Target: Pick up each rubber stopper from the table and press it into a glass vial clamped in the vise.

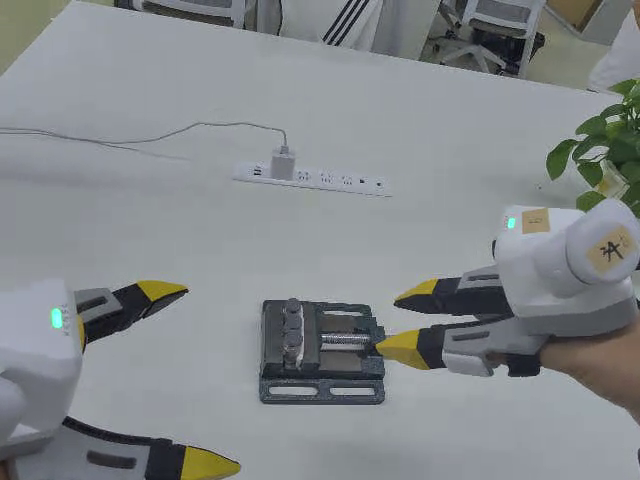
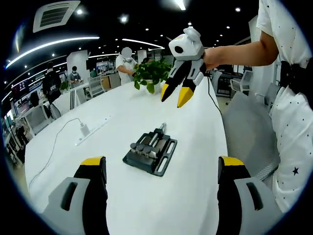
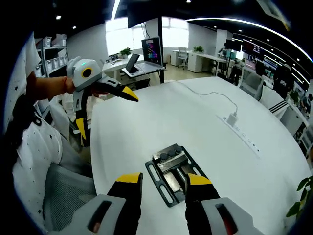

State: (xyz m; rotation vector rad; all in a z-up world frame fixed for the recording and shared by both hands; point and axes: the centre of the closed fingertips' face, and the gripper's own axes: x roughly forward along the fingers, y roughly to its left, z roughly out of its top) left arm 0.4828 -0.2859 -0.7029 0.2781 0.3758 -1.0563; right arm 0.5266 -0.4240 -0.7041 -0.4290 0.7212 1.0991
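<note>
A dark metal vise (image 1: 322, 352) sits on the white table (image 1: 150, 120) near its front. A row of three glass vials (image 1: 292, 328), each with a dark grey rubber stopper on top, stands clamped in its left half. My right gripper (image 1: 400, 322) hovers just right of the vise, open, its lower yellow tip near the vise screw. My left gripper (image 1: 188, 378) is wide open to the left of the vise, holding nothing. From the left gripper view the vise (image 2: 150, 149) lies ahead, the right gripper (image 2: 175, 93) above it. The right gripper view has the vise (image 3: 171, 171) close in front.
A white power strip (image 1: 310, 178) with a charger and a thin cable lies across the middle of the table. A green plant (image 1: 600, 150) stands at the right edge. Office chairs and a person are beyond the far edge.
</note>
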